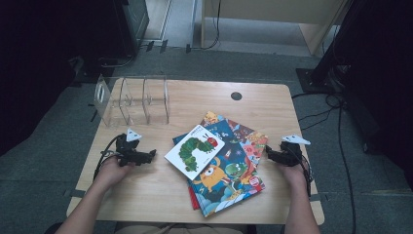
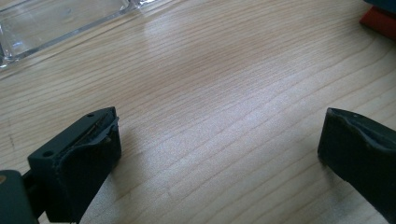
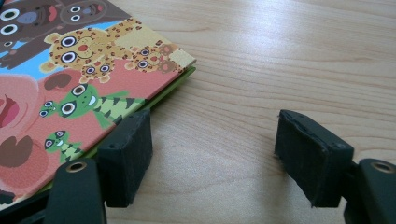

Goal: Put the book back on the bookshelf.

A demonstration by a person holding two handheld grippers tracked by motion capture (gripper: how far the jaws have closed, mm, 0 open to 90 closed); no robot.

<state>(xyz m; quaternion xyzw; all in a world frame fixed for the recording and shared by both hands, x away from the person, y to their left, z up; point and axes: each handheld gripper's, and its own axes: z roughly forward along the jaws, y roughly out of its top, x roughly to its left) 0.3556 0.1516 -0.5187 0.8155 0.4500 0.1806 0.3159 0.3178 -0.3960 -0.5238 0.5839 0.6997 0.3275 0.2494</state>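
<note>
From the high view, a pile of picture books (image 1: pixel 226 163) lies at the middle of the desk (image 1: pixel 160 195), a white caterpillar book (image 1: pixel 194 151) on top. The left gripper (image 1: pixel 152 155) rests at nine o'clock of the pile, the right gripper (image 1: pixel 267 152) at three o'clock, just beside it. A clear plastic rack (image 1: pixel 134 100) stands at eleven o'clock.

In the left gripper view, its fingers (image 2: pixel 88 154) are released over bare desk; a red book corner (image 2: pixel 380 21) lies at one o'clock, well apart.

In the right gripper view, its fingers (image 3: pixel 130 154) are released, the animal book (image 3: pixel 70 88) at ten o'clock, its edge beside the left finger.

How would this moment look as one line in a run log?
left gripper: open, empty, on table | right gripper: open, empty, beside books | rack: empty
</note>
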